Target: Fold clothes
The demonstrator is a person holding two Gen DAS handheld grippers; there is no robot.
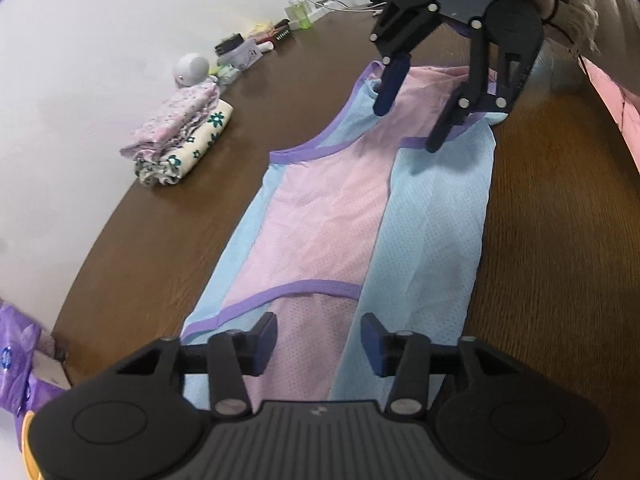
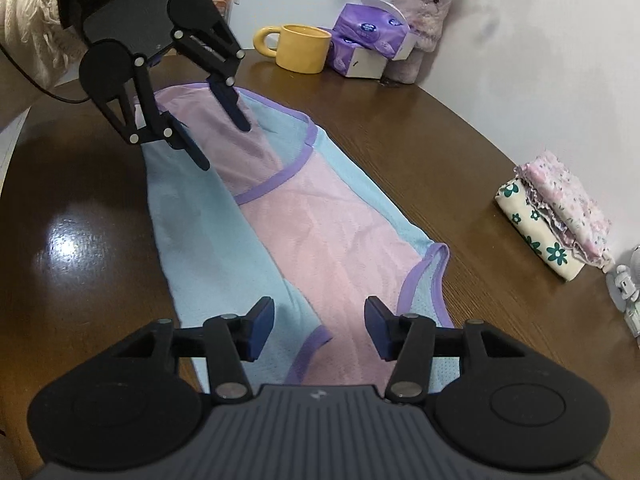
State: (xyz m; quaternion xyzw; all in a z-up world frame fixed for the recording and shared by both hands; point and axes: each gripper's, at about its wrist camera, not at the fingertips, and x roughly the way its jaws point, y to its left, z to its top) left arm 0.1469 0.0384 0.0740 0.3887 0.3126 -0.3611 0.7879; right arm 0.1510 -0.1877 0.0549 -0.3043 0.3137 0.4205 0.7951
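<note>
While both grippers hang over the garment, the scene reads as follows:

Garment: a pink and light-blue mesh top (image 1: 320,216) with purple trim, lying flat along the brown wooden table (image 1: 560,240), one blue side panel folded in over the pink middle.

Left gripper: the left gripper (image 1: 319,346) sits just above one end of the top, jaws spread wide, nothing between them.

Right gripper: the right gripper (image 2: 319,330) is above the opposite end of the top, jaws likewise wide apart and holding nothing.

Folded pile: a stack of folded floral clothes (image 2: 556,220) rests beside the top, apart from it, toward the wall.

Mug and tissues: a yellow mug (image 2: 298,46) and a purple tissue pack (image 2: 370,38) stand beyond the top's left-gripper end, by a vase (image 2: 420,20).

Sleeve: a cream knitted sleeve (image 2: 28,20) shows behind the left gripper.
</note>
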